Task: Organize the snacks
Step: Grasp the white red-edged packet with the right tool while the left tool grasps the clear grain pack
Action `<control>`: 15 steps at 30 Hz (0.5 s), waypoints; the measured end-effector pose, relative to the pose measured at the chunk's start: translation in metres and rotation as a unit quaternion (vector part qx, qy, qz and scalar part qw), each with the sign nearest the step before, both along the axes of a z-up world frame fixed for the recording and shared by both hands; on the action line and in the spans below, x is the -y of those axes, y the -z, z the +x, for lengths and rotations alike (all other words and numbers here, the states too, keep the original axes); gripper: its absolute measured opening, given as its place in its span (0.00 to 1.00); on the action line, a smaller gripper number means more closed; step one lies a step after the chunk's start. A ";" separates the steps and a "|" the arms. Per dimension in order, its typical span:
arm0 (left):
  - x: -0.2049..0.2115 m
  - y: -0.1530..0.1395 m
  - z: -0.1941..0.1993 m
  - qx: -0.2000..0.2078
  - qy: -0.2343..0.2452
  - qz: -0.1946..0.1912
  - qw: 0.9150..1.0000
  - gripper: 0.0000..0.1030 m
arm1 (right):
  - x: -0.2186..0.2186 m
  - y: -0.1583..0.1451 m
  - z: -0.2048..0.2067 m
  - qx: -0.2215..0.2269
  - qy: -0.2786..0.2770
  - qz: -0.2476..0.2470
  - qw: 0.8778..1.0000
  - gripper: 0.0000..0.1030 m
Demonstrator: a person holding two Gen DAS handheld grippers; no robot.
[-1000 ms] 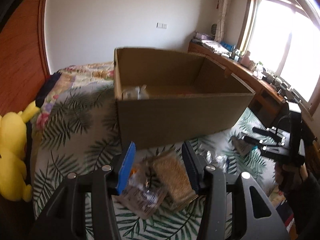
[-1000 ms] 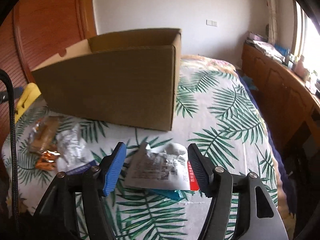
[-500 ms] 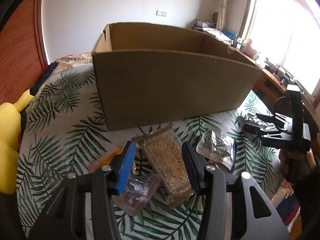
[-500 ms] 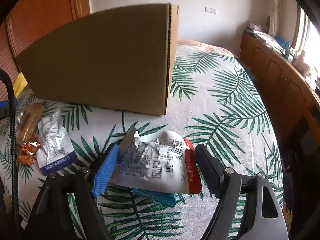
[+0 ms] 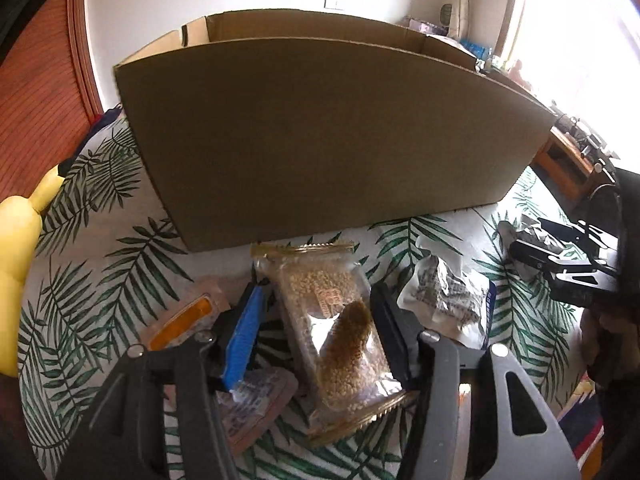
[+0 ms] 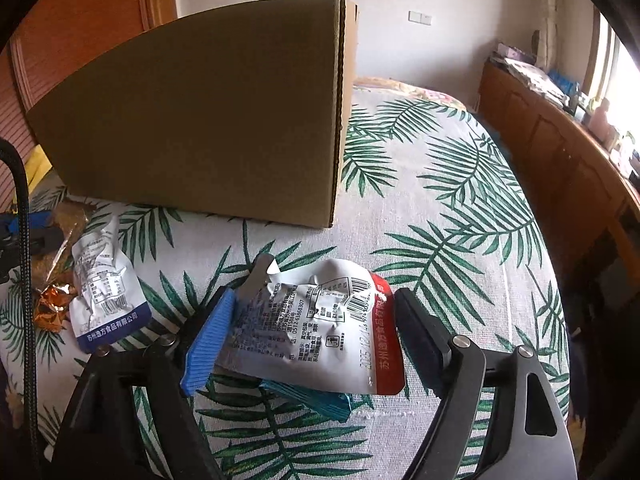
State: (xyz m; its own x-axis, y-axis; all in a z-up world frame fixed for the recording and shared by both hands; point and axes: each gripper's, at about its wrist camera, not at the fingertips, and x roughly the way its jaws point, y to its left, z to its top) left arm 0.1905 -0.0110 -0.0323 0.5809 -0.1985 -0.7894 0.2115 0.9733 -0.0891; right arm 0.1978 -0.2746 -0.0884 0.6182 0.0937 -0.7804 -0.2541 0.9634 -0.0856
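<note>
A big open cardboard box [image 5: 320,132] stands on the palm-leaf bedspread; it also shows in the right wrist view [image 6: 208,120]. My left gripper [image 5: 316,328] is open, low over the bed, its fingers either side of a clear bag of tan grains [image 5: 336,332]. My right gripper [image 6: 312,332] is open, its fingers either side of a white and red snack packet [image 6: 320,328] lying on a teal packet [image 6: 316,400]. A white and blue packet [image 6: 104,292] lies between the grippers, also in the left wrist view [image 5: 452,304].
An orange-striped packet [image 5: 180,324] and a pinkish packet [image 5: 256,404] lie by my left fingers. A gold wrapper [image 6: 52,304] lies at the left. A yellow plush toy [image 5: 20,216] sits at the bed's left edge. A wooden cabinet [image 6: 560,148] runs along the right.
Both grippers have dropped lower towards the bed and closer to the box, so its inside is hidden now. The left fingers now straddle the grain bag; the right fingers straddle the white packet.
</note>
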 end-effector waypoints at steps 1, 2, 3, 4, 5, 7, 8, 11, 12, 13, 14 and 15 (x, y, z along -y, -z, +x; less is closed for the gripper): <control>0.003 0.002 0.002 -0.005 0.002 0.003 1.000 0.55 | -0.001 0.000 0.000 0.000 0.000 -0.001 1.000 0.80; 0.006 0.004 0.002 -0.008 0.004 0.004 1.000 0.56 | -0.001 0.000 0.000 0.000 0.000 -0.001 1.000 0.80; 0.008 0.006 0.003 -0.011 0.007 0.004 1.000 0.57 | -0.001 0.000 0.000 0.000 0.000 -0.001 1.000 0.80; 0.011 0.007 0.004 -0.011 0.006 0.008 1.000 0.58 | -0.001 0.000 0.000 0.000 0.000 -0.001 1.000 0.80; 0.014 0.009 0.005 -0.014 0.007 0.016 1.000 0.58 | -0.001 0.000 0.000 0.000 0.000 0.000 1.000 0.80; 0.020 0.013 0.005 -0.010 0.011 0.041 0.999 0.58 | -0.001 0.000 0.000 0.000 0.000 -0.001 1.000 0.80; 0.022 0.014 0.005 -0.007 0.013 0.048 0.999 0.58 | -0.001 0.000 0.000 0.000 0.000 0.000 1.000 0.80; 0.023 0.013 0.002 0.000 0.015 0.043 0.999 0.58 | -0.001 0.000 0.000 0.000 0.000 0.000 1.000 0.80; 0.021 0.013 0.001 0.002 0.012 0.034 0.999 0.55 | -0.001 0.000 0.000 0.000 0.000 0.000 1.000 0.80; 0.018 0.012 0.000 0.003 0.011 0.031 0.999 0.48 | -0.001 0.000 0.000 0.000 0.000 0.000 1.000 0.80; 0.017 0.011 0.000 0.004 0.011 0.028 1.000 0.47 | -0.001 0.000 0.000 0.000 0.000 -0.001 1.000 0.80; 0.016 0.011 -0.001 0.004 0.013 0.027 1.000 0.44 | -0.001 0.000 0.000 0.000 0.000 -0.001 1.000 0.80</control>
State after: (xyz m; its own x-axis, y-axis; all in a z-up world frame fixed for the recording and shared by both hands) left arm 0.1896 -0.0271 -0.0432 0.5826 -0.1703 -0.7947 0.2373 0.9708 -0.0341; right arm 0.1981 -0.2737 -0.0887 0.6187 0.0921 -0.7802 -0.2537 0.9633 -0.0875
